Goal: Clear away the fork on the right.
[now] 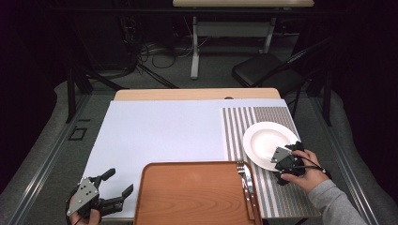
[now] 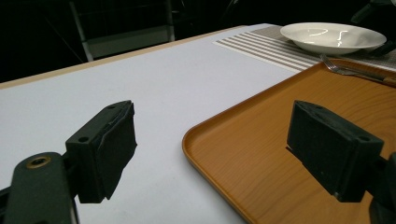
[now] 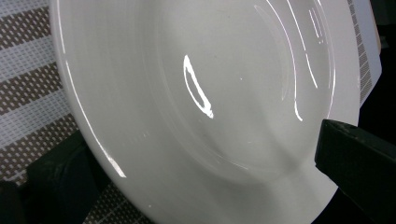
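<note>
The right gripper (image 1: 287,158) straddles the near rim of the white plate (image 1: 263,138) on the striped placemat (image 1: 237,126), jaws apart. The left gripper (image 1: 112,185) rests spread left of the wooden tray (image 1: 187,197).

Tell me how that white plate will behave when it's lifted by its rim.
The white plate looks glazed, with bright glare streaks in the right gripper view, so the rim is probably slippery between the right gripper pads. It appears rigid ceramic, so it likely won't flex but could chip if dropped. Gripped at one edge, it may tilt under its own weight.
</note>
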Demonstrator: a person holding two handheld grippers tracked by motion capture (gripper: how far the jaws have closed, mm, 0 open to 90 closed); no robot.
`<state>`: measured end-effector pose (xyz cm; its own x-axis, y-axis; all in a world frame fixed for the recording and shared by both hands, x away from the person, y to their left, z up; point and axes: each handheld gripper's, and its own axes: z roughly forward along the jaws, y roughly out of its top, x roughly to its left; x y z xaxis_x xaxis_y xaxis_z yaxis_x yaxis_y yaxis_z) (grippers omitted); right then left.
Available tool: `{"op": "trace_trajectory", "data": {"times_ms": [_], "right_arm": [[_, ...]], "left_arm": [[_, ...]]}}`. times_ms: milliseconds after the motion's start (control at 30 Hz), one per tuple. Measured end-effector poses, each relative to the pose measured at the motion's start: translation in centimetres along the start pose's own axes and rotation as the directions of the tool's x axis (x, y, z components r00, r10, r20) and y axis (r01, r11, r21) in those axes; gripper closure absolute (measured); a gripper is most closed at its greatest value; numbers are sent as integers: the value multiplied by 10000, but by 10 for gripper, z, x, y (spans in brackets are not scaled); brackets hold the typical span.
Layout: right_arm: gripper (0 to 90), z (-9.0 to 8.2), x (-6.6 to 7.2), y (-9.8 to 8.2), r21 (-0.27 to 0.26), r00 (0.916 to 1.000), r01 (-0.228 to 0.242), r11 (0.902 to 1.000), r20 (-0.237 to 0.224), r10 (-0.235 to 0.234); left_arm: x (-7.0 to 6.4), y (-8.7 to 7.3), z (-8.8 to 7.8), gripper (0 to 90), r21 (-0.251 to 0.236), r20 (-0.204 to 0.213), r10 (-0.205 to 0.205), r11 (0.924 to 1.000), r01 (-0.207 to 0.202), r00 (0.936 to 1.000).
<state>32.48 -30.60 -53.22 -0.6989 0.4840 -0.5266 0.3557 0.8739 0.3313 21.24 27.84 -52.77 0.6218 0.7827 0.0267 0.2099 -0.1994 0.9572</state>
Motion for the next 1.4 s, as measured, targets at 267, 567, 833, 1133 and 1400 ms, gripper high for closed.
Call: {"op": "trace_trajectory", "data": {"times_ms": [267,567,833,1133,1400], "right_arm": [[0,5,-5,-1,157,9982,521,9985,-320,-516],[0,7,-4,-2,50,9992,196,9998,-345,-194],[0,5,0,-2,-10,9994,326,9995,-119,-327],[53,5,1,-2,-102,9972,703,9975,259,-701],[38,6,3,0,-34,9908,1189,9929,654,-1184]], "left_arm": [[0,0,0,157,4,5,2,10000,-2,10000],[0,0,0,157,-18,-17,20,10000,-20,10000],[-1,0,0,157,33,25,38,10000,-38,10000],[0,0,1,157,32,-3,28,10000,-28,10000],[0,0,1,157,44,13,15,10000,-15,10000]]}}
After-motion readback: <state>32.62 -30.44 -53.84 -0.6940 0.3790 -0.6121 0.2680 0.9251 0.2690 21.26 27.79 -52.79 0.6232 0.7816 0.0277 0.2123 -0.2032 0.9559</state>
